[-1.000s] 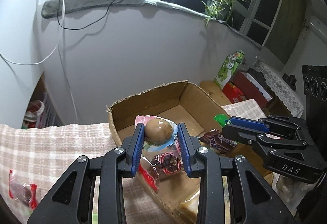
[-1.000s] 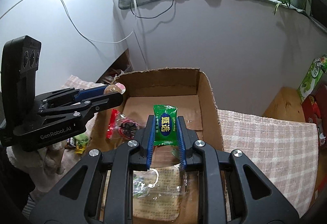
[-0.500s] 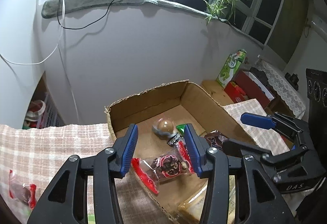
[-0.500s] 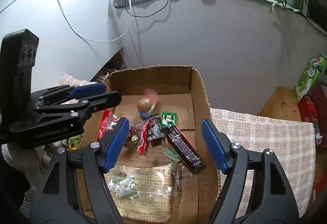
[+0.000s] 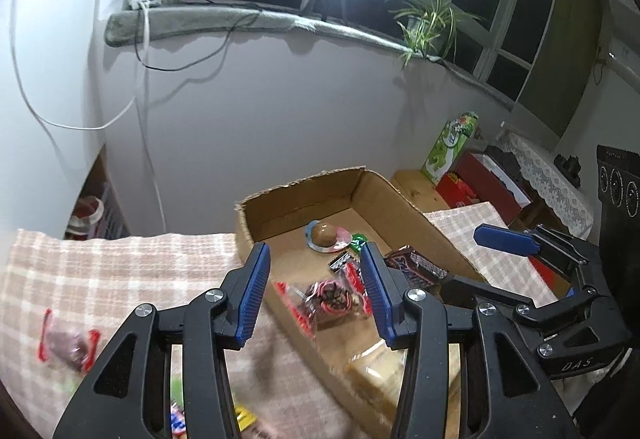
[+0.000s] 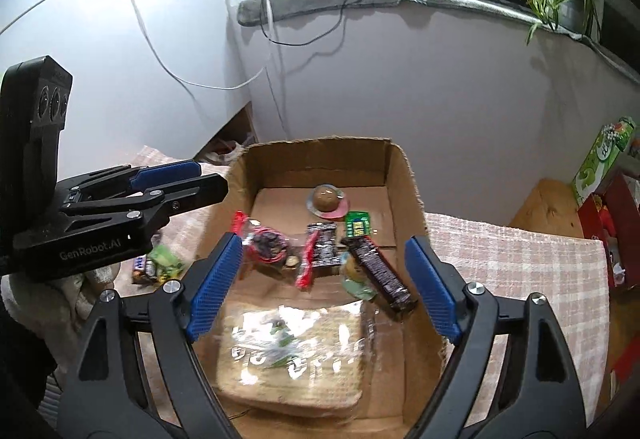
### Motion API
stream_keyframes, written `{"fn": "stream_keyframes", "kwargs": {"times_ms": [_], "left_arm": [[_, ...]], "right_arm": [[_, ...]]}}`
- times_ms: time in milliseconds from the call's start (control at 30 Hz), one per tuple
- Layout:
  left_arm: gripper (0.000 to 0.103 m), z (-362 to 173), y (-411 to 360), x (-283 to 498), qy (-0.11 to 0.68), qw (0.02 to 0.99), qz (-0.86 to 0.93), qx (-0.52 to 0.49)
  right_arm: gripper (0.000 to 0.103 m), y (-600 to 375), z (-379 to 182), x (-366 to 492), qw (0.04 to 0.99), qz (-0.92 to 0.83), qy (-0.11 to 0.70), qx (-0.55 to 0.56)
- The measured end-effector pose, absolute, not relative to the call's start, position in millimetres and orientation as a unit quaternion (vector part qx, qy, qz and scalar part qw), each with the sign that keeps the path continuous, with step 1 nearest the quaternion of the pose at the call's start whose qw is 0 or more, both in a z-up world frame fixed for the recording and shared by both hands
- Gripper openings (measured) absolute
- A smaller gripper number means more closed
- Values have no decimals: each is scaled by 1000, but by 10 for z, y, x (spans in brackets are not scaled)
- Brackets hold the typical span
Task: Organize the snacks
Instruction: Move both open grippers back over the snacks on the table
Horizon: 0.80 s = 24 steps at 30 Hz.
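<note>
Right wrist view | both grippers spread, empty: left gripper (image 5: 312,289), right gripper (image 6: 324,289) | snacks in cardboard box (image 6: 414,191) | chocolate bar (image 6: 378,273): light, crinkly, slippery wrapper; probably pinch mid-length.

left tool (image 5: 314,293) and right tool (image 6: 320,285) both gape wide, nothing held, side by side

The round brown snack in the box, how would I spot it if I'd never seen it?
Find the cardboard box on the checked cloth. Look toward its far wall, past the pile of wrapped snacks. The brown ball sits there alone on a round pink-and-blue wrapper, the only ball-shaped thing among flat packets like the green one beside it.
</note>
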<state>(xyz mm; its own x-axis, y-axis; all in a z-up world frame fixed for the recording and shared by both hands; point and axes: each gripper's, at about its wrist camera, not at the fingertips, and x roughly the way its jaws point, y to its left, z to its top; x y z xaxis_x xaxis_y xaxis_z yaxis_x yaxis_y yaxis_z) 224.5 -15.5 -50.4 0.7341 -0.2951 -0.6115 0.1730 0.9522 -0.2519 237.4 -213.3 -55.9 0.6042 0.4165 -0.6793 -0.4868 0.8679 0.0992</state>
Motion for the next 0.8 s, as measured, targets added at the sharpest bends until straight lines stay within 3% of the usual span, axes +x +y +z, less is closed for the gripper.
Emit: {"fn": "stream_keyframes", "kwargs": {"times_ms": [467, 800], "left_arm": [[46, -256, 520, 1507, 311, 941, -69, -113], [46, -373, 1048, 1068, 308, 940, -21, -145]], "right_arm": [[86, -1744, -313, 1669, 885, 321, 333, -49], [86, -1315, -442, 1308, 861, 375, 338, -58]]}}
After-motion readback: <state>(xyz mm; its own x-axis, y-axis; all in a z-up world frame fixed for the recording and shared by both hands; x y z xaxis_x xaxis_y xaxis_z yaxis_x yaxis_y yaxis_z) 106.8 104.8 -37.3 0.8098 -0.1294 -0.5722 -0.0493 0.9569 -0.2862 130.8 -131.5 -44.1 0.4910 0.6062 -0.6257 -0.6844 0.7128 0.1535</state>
